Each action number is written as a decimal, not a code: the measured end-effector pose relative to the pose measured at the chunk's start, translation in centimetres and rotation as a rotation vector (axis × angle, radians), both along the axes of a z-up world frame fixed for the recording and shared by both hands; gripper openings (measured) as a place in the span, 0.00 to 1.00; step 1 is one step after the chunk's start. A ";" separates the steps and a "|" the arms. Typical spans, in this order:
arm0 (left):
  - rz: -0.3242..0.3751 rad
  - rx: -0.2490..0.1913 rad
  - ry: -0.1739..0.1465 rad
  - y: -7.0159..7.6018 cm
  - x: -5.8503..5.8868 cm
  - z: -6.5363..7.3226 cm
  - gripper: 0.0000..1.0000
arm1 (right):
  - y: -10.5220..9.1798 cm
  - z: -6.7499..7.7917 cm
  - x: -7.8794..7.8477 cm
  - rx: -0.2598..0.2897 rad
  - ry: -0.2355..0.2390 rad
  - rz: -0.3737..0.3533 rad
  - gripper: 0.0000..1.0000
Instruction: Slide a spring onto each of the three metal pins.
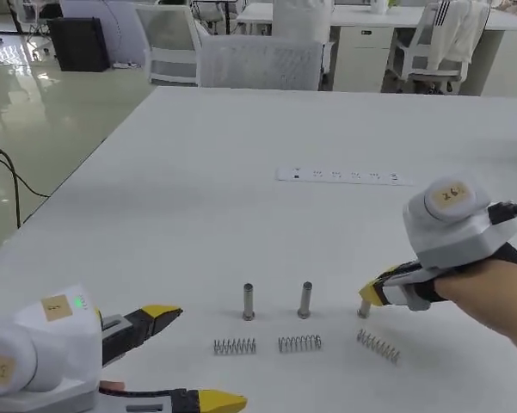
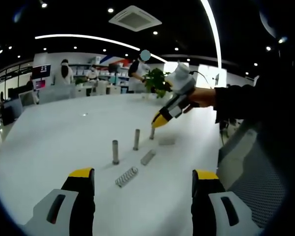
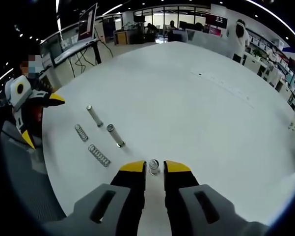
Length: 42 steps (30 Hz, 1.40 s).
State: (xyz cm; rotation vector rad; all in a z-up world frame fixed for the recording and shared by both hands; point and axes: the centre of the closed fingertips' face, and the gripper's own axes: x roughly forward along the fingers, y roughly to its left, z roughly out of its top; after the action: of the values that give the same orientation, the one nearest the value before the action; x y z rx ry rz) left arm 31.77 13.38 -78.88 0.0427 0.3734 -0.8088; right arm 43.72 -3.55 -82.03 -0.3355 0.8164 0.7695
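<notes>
The white surface (image 1: 198,198) carries everything, with a power strip (image 1: 340,176) lying well back from the work. The left gripper (image 1: 196,357) hangs low at the near edge, its jaws spread wide and holding nothing. The right gripper (image 1: 369,296) reaches in from the other side with its tips at the right pin (image 3: 153,166). In the right gripper view its jaws stand close together with only a narrow gap, and the pin's top sits in that gap. Whether they press on it I cannot tell.

The left pin (image 1: 248,302) and the middle pin (image 1: 305,299) stand upright and bare, in a row with the right one. They look like short solid steel posts — stiff and smooth. They would likely tip if knocked sideways, so steadying one near its top seems sensible.

The three springs lie on their sides just in front, one before each pin: the left spring (image 1: 235,346), the middle spring (image 1: 300,343) and the right spring (image 1: 378,346), which lies askew. None is on a pin yet.

The springs are thin open wire coils, surely very light and free to roll. A hard pinch would probably squash one or shoot it out sideways. Hold one gently across the coils around mid-length — that leaves an open end free to go over a pin's top.
</notes>
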 end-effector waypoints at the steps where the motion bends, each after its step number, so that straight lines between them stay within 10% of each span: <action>1: 0.000 0.000 0.000 0.0 0.0 0.0 0.78 | -0.1 0.0 0.0 -0.001 -0.002 0.001 0.12; 15: -0.003 -0.004 -0.004 -0.2 0.1 0.1 0.78 | -1.5 0.3 -1.9 -0.035 -0.015 0.032 0.14; 42: 0.001 -0.004 -0.008 -0.1 0.2 0.3 0.78 | -2.2 -3.6 -6.2 -0.149 0.094 0.189 0.14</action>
State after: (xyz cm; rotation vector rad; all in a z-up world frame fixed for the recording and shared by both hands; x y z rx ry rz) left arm 31.98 13.28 -78.60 0.0422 0.3645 -0.8079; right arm 37.52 -5.72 -85.59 -0.5185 0.9420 0.9074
